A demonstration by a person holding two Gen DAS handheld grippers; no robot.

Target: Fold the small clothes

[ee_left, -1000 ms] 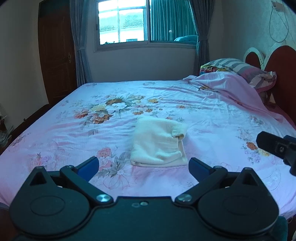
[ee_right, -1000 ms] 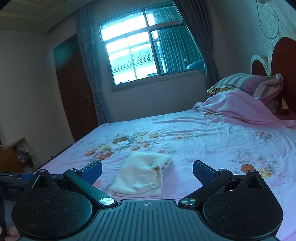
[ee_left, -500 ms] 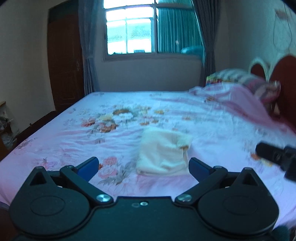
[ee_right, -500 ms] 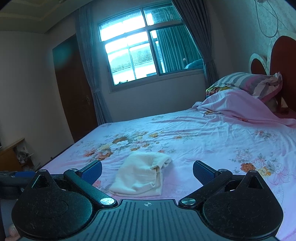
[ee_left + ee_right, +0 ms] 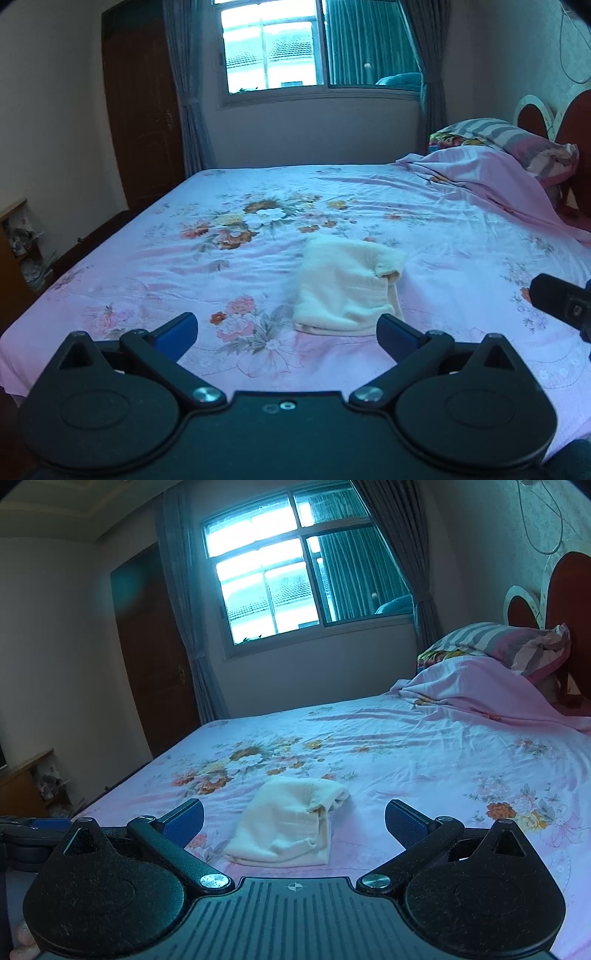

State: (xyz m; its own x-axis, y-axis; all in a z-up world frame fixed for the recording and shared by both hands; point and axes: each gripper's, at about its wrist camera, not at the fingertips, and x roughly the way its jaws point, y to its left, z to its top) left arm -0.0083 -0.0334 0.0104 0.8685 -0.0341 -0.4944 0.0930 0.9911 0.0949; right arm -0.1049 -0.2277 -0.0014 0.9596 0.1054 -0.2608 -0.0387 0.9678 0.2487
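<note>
A wide bed (image 5: 461,236) fills the room, covered by a pale pink sheet (image 5: 147,266) printed with clusters of orange, white and pink flowers; the cloth is thin and lies in shallow creases. Far beyond the fingers a window (image 5: 273,48) with a white frame lets in daylight, with grey curtains (image 5: 184,92) hanging at its sides and a dark wooden door (image 5: 144,110) to the left of it. Off to the right beyond the fingers, a rumpled pink cover (image 5: 491,173) is heaped against a striped pillow (image 5: 517,140) and a red headboard (image 5: 572,122) with white curved trim.

The left gripper (image 5: 286,328) has its blue-padded fingers spread wide, holding nothing. The small cream garment (image 5: 343,284) lies folded on the sheet just beyond and between them, nearer the right finger; it looks soft and fleecy, roughly rectangular, with a rolled opening at its far right corner.

The right gripper (image 5: 293,821) is likewise spread and empty, its blue pads ribbed, and the garment (image 5: 288,827) rests flat between its fingers, just ahead of them.
</note>
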